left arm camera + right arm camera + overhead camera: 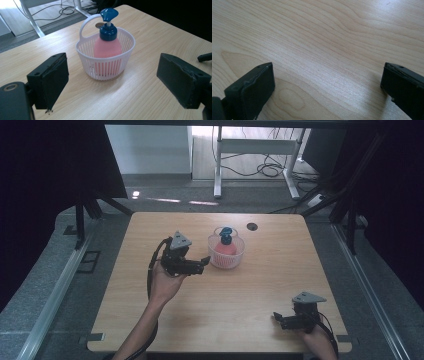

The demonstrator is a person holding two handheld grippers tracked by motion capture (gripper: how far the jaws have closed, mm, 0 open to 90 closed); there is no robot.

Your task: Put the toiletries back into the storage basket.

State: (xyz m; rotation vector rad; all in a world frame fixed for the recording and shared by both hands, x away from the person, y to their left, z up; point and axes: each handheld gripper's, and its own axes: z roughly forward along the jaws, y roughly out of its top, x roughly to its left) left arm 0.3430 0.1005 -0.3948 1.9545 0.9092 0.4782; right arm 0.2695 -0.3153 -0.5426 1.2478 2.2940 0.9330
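- High view: the left claw (205, 261) sits just beside the white basket (226, 255), pointing at it, on the light wooden worktop (250, 295).
- Left gripper view: its jaws stand spread wide with bare wood between them, and the basket stands upright a little beyond them.
- A pink pump bottle (108, 46) with a blue top stands upright inside the basket, the handle arching up behind it.
- Near the worktop's front right corner, well apart from the basket, the right claw (277, 318) rests low.
- Right gripper view: its jaws are also spread, empty, over bare wood.
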